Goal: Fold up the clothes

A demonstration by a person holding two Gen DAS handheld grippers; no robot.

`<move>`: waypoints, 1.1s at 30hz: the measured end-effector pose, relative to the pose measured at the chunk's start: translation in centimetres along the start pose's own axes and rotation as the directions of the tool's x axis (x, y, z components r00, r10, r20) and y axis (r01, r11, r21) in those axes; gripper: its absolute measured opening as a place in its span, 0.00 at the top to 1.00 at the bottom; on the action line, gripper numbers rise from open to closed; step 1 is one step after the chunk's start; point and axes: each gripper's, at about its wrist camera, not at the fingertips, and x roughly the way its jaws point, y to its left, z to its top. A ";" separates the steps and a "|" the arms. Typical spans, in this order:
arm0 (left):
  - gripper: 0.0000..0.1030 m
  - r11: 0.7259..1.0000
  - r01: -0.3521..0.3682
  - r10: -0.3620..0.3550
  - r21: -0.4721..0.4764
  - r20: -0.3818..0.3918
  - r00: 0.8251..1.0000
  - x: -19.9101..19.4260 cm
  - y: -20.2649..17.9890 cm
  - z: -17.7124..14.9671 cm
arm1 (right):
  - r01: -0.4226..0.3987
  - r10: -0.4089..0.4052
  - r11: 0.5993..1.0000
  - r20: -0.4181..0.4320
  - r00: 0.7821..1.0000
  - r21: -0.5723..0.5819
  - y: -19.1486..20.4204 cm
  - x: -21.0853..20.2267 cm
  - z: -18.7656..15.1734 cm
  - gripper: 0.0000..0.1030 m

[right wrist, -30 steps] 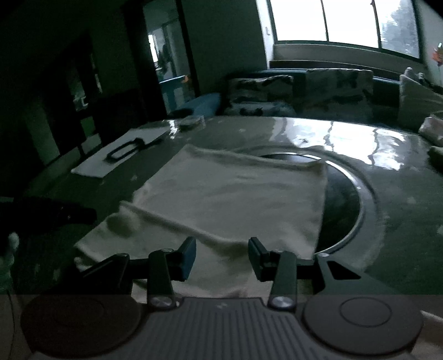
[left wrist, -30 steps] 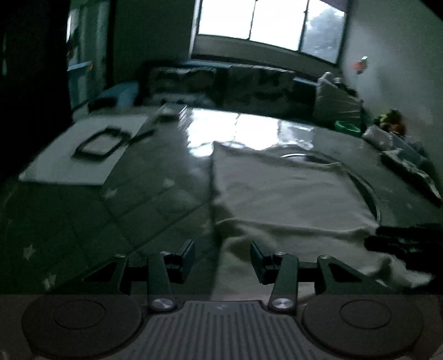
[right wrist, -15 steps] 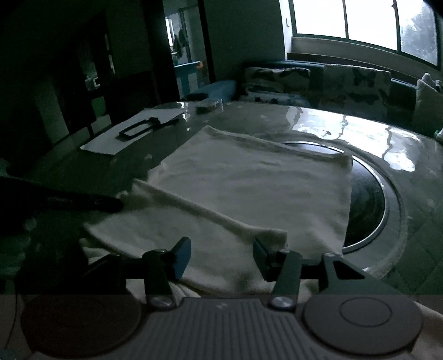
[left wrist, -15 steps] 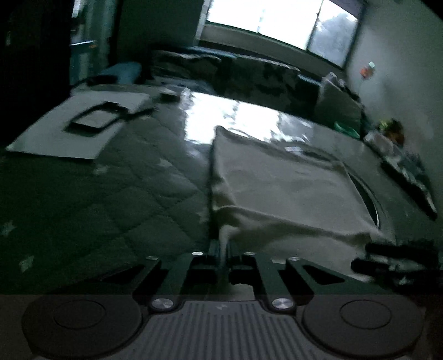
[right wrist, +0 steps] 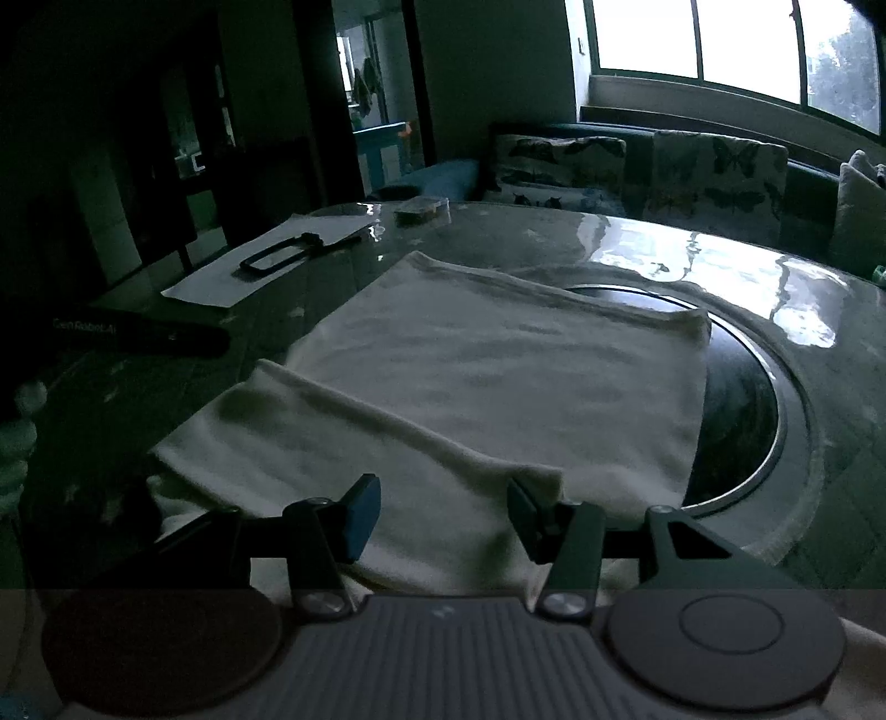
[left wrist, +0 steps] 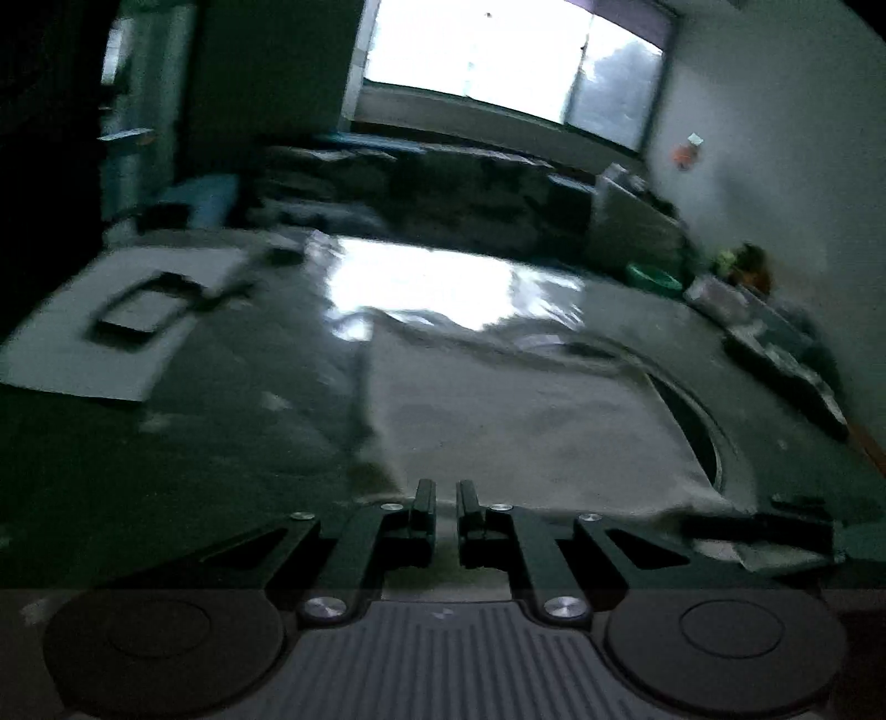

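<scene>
- On the table (right wrist: 637,243), you are pinching the cloth (right wrist: 498,376) edge with your left gripper (left wrist: 446,501).
- Your right gripper (right wrist: 443,515) is hanging open over the near fold; further folds are waiting.

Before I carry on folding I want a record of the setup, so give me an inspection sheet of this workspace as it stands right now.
Surface: glossy dark table with a round dark inset.
Job's things: pale cloth lying spread, its near part folded over, its right edge over the inset.
Clutter: white sheet bearing a black frame-like object; small container; green bowl.
Grippers: left gripper shut, apparently pinching the cloth's near edge; right gripper open over the fold.
Cables: nothing seen.
Surroundings: dim room, bright window, sofa with butterfly cushions.
</scene>
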 end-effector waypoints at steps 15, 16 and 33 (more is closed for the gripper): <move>0.85 0.995 -0.103 0.103 -0.006 -0.052 0.993 2.5 2.1 -0.3 | 0.001 -0.001 1.000 -0.013 1.000 0.012 -0.4 1.3 0.5 0.50; 0.85 0.994 -0.109 0.109 0.002 -0.052 0.993 2.6 2.0 -0.4 | 0.005 -0.004 1.000 -0.022 1.000 0.011 -0.5 1.6 0.4 0.50; 0.81 0.979 -0.126 0.133 0.159 -0.033 0.991 0.7 -2.0 -2.6 | 0.020 -0.021 0.994 -0.012 1.000 -0.107 1.5 -1.6 -1.6 0.50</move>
